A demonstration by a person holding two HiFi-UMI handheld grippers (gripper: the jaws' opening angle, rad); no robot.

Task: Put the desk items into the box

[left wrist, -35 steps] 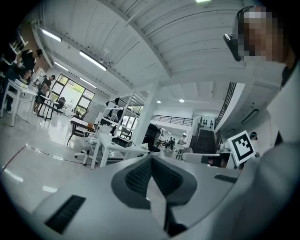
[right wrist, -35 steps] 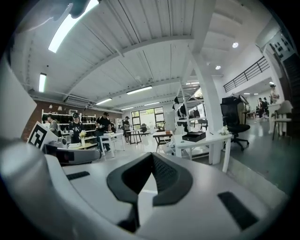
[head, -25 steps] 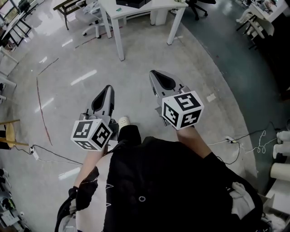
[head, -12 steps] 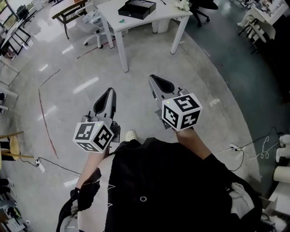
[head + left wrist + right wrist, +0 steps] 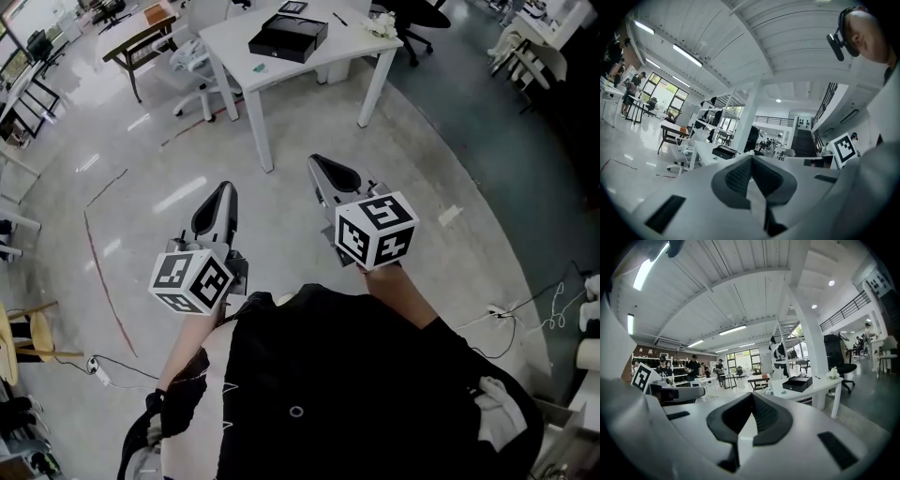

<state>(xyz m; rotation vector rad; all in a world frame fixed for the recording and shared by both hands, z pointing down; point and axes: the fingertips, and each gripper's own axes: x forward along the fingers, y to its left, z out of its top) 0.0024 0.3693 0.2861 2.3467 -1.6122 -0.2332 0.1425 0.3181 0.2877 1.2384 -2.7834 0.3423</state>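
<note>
Black box (image 5: pixel 288 37) on the white desk (image 5: pixel 234 42), far ahead at the top of the head view and well apart from both tongs. Looks shallow and open-topped, though too small to be sure. On the desktop beside it, a small green item (image 5: pixel 263 67) toward the near edge and a white crumpled thing (image 5: pixel 380 26) at the right end. Other small bits too tiny to name. Nothing visibly in the box, so the task judged barely begun.

Left gripper (image 5: pixel 225 187) with jaws pressed together, nothing between them. Right gripper (image 5: pixel 317 161) likewise shut tight and empty, just beside the left, both pointing forward over bare floor (image 5: pixel 309 131).

Step in hand, by the look of it: walking up to the desk. Best to come square to the near long edge, stop with the box in easy reach, and part the jaws only once over an item. For the green item, seemingly low and flat, come down steeply with the jaws spread just wider than it. For the crumpled thing, likely soft, pinch gently at mid-bulk.

Around: white office chair (image 5: pixel 192 56) left of the desk, black chair (image 5: pixel 412 14) behind its right end, brown table (image 5: pixel 141 28) farther left, a cable (image 5: pixel 525 291) trailing on the floor to the right. Straight ahead open; mind the near desk leg (image 5: pixel 261 131) and the chair base when stepping in.
</note>
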